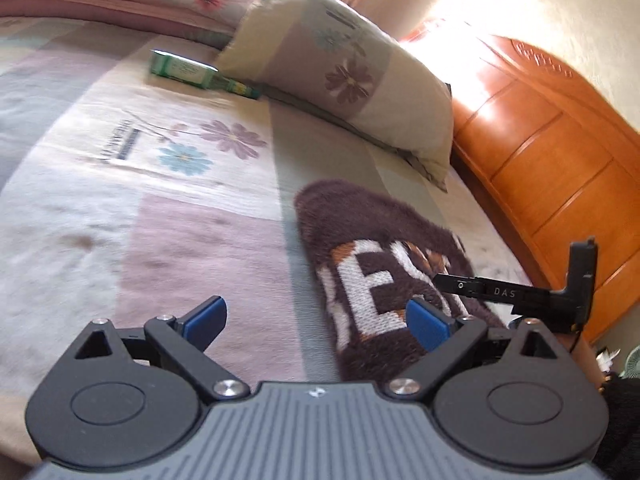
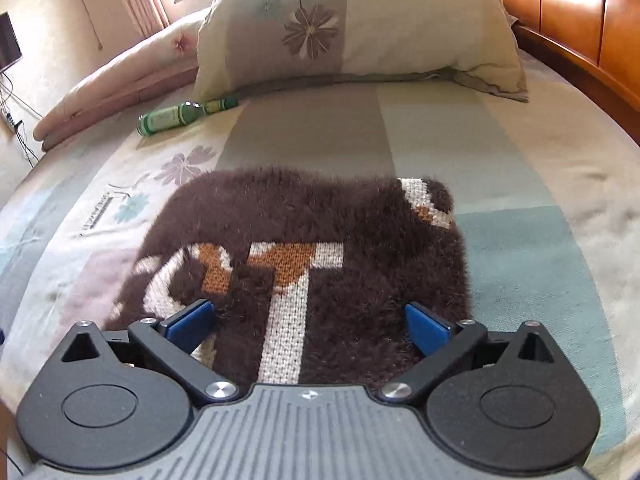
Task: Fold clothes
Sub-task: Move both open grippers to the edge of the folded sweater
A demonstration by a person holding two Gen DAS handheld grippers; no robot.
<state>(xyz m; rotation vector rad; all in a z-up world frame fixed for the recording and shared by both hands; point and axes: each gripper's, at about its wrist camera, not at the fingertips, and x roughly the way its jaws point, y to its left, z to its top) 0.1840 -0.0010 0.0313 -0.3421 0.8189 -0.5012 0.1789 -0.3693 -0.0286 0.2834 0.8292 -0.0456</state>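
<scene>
A fuzzy dark-brown sweater (image 2: 320, 216) with white and orange knitted letters lies folded flat on the bed sheet (image 2: 520, 184). My right gripper (image 2: 308, 320) hangs just over its near edge. The jaws stand wide open, with the knit beneath and between the blue pads (image 2: 426, 326), which do not press on it. In the left wrist view the sweater (image 1: 360, 224) lies to the right. My left gripper (image 1: 316, 316) is open at its left edge, one pad (image 1: 208, 320) over bare sheet and the other over the letters. A black bar of the other gripper's frame (image 1: 504, 292) reaches in from the right.
A flowered pillow (image 2: 360, 28) lies at the head of the bed against the orange wooden headboard (image 1: 560, 152). A green bottle (image 2: 176, 116) lies on its side next to the pillow. A folded pink quilt (image 2: 120, 76) runs along the far left edge.
</scene>
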